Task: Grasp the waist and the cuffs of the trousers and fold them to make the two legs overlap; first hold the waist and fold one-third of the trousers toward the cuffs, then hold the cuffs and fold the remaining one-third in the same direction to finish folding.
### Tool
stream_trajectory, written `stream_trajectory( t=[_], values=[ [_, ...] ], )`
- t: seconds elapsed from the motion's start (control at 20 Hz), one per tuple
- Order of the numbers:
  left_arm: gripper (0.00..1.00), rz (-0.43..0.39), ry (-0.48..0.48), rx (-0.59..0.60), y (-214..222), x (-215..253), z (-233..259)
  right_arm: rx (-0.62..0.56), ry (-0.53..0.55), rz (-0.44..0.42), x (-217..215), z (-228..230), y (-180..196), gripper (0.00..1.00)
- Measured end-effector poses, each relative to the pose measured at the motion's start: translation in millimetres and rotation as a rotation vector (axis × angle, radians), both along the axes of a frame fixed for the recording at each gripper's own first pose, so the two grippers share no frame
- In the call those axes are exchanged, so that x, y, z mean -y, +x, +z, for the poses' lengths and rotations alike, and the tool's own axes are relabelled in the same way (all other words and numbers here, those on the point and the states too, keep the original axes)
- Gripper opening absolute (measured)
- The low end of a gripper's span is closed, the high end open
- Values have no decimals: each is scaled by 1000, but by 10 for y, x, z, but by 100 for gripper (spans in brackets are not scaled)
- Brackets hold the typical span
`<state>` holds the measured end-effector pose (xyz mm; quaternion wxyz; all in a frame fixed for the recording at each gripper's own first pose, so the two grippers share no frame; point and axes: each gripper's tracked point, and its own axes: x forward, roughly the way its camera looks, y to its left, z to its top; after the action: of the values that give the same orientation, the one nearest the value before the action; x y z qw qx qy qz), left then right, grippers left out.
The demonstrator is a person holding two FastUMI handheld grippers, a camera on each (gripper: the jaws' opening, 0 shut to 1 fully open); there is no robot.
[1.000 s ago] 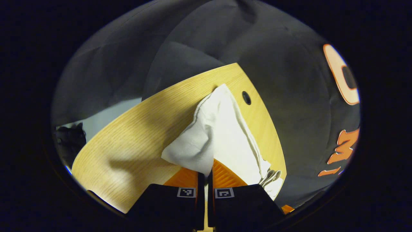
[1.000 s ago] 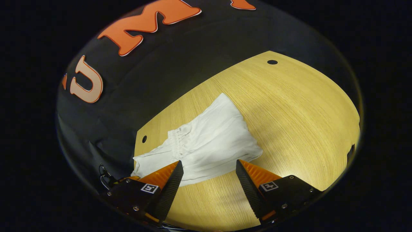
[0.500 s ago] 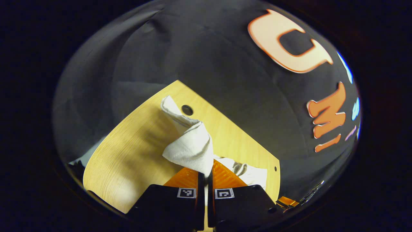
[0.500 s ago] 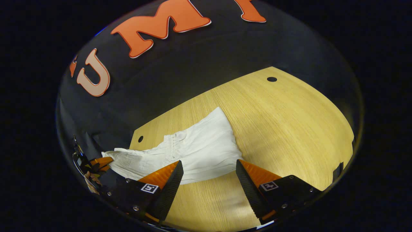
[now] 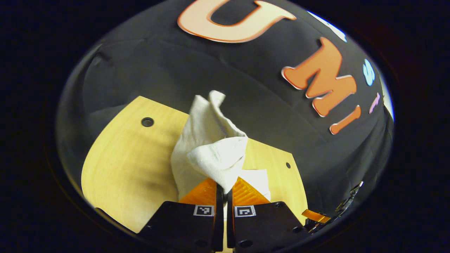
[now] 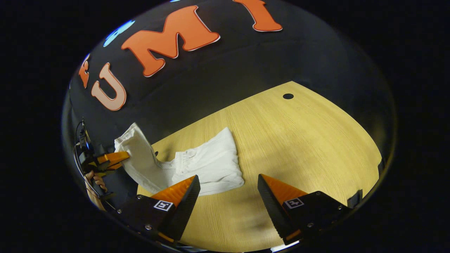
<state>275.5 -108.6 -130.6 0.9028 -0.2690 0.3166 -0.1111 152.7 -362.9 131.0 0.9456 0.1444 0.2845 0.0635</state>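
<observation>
White trousers (image 6: 207,167) lie on the wooden table (image 6: 299,140) with their elastic waist part flat and one end lifted off the surface. My left gripper (image 5: 224,186) is shut on that lifted end of the trousers (image 5: 211,151), which stands up in a crumpled fold in front of it. In the right gripper view the left gripper (image 6: 121,157) is at the far left, held by a hand, with the cloth rising to it. My right gripper (image 6: 228,182) is open above the table, just in front of the near edge of the trousers, with nothing between its fingers.
The table has small round holes (image 6: 288,96) (image 5: 147,122) near its corners. The black booth wall rises right behind the table's far edge. Bare wood (image 6: 316,151) stretches to the right of the trousers.
The left gripper has lifted its end of the trousers higher and swung it over the table. The right gripper stays open and has shifted slightly.
</observation>
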Motion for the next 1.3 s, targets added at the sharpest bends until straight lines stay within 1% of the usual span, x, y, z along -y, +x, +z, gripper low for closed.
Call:
stream_trajectory(
  t=[0.15,0.3,0.45,0.7,0.75,0.85,0.95,1.0,1.1,1.15,1.2,1.25,1.3],
  values=[
    [8,-66,1,-21,26,628,-69,1,11,-16,310,-9,-40,99],
    [8,-128,22,-52,61,1225,-247,-16,39,-38,601,-69,-78,99],
    [7,-176,52,-91,34,1648,-464,-24,52,-57,834,-131,-121,99],
    [8,-251,118,-135,-46,2147,-721,-40,53,-71,1063,-202,-165,98],
    [9,-277,121,-149,-92,2244,-772,-42,57,-75,1099,-209,-170,98],
    [10,-326,79,-180,-229,2466,-812,-48,63,-79,1142,-236,-198,98],
    [56,-335,57,-210,-339,2587,-862,-49,63,-76,1153,-229,-199,98],
    [58,-341,50,-207,-381,2626,-855,-46,62,-72,1136,-209,-181,98],
    [94,-331,82,-187,-440,2575,-810,-35,59,-60,1091,-147,-160,99],
    [95,-315,103,-165,-430,2544,-763,-26,56,-50,1060,-111,-139,99],
    [100,-297,127,-133,-431,2475,-678,-18,52,-43,1027,-86,-125,99],
    [90,-266,151,-90,-413,2377,-539,-8,48,-33,983,-36,-123,99],
    [97,-245,162,-48,-403,2292,-388,2,45,-22,937,15,-118,99]
  ],
)
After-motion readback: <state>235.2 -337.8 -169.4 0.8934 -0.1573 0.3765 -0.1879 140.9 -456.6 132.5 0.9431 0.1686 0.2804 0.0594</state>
